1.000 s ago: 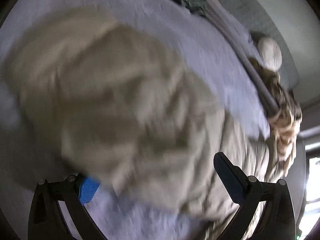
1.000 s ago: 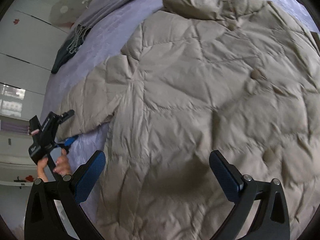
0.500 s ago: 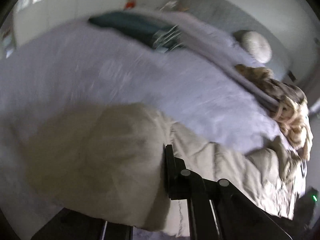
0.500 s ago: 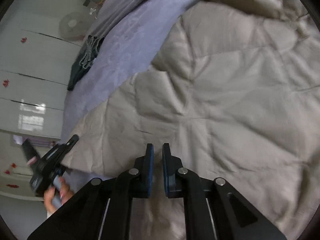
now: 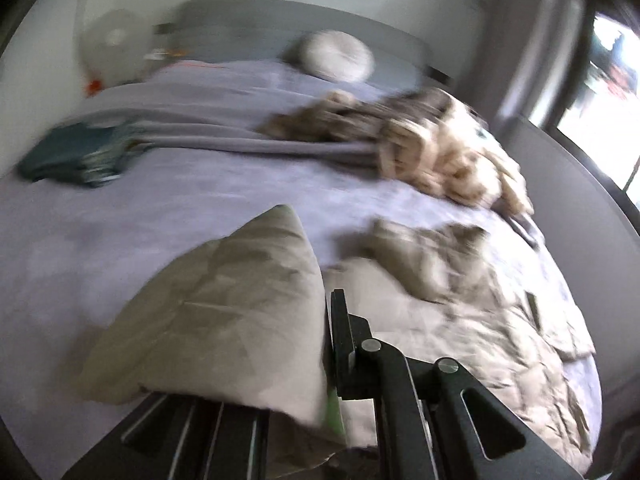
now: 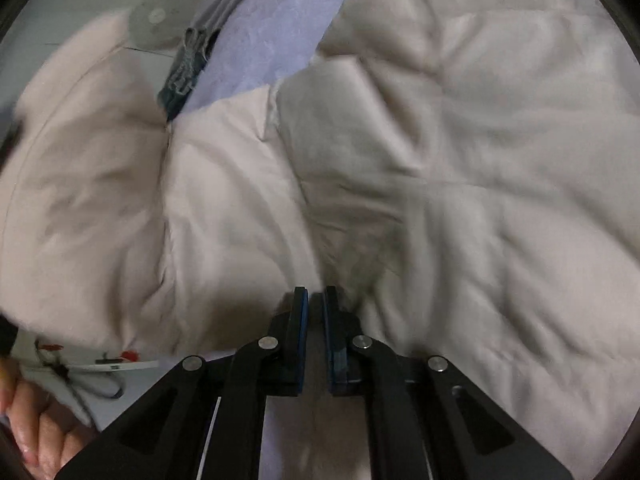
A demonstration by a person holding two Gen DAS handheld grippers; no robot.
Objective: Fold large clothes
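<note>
A large beige quilted coat (image 6: 460,160) lies spread on a bed with a lavender sheet (image 5: 160,200). My left gripper (image 5: 326,320) is shut on a corner of the coat (image 5: 224,320), which it holds lifted; the cloth drapes over and hides its left finger. In the right wrist view that raised part (image 6: 88,200) hangs blurred at the left. My right gripper (image 6: 315,296) points down into the coat near its lower edge, its jaws pinched on a fold of the fabric. A person's hand (image 6: 36,420) shows at the bottom left.
A folded teal cloth (image 5: 76,152) lies at the bed's left. A fluffy tan blanket (image 5: 440,152) is heaped at the right, with a round cushion (image 5: 336,60) against the grey headboard (image 5: 260,20). A white fan (image 5: 116,52) stands beside the bed.
Both grippers went from wide open to shut on the coat. The left one rose and rolled, lifting its part of the coat. The right one sank down onto the fabric.
</note>
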